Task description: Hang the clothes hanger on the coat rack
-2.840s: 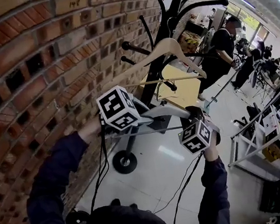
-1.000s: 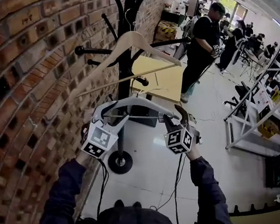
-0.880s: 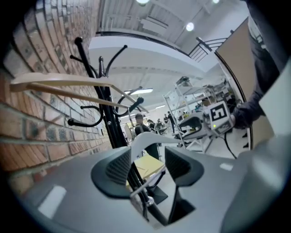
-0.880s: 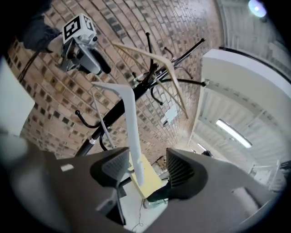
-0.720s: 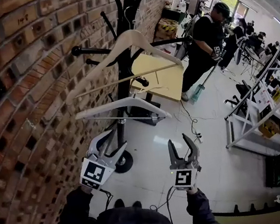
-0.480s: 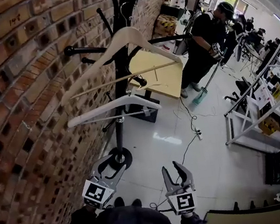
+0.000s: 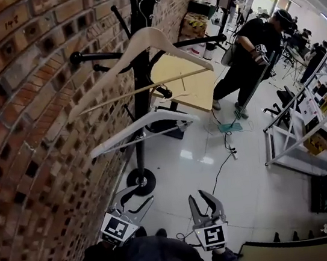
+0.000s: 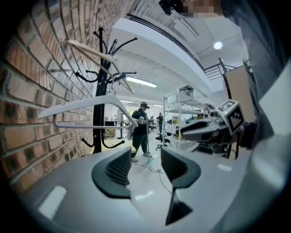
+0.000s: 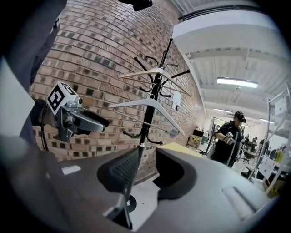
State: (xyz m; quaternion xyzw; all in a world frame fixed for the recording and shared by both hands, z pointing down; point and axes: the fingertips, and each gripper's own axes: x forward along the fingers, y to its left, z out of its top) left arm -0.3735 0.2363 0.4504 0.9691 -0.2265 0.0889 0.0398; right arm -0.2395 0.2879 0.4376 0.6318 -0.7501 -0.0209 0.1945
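The white hanger (image 7: 127, 132) hangs tilted on the coat rack (image 7: 141, 154), well above and ahead of both grippers; a shallow hook could let it slide off its peg. The left gripper (image 7: 140, 196) and right gripper (image 7: 197, 196) are empty, jaws closing on air; only the head view shows both grippers at once

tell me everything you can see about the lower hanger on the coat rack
The lower hanger is white and plastic-looking, with two sloping arms and a thin bar beneath. It hangs empty on the black coat rack, under a pale wooden hanger, slightly tilted. Its hook is hard to make out. Only the rack seems to touch it.
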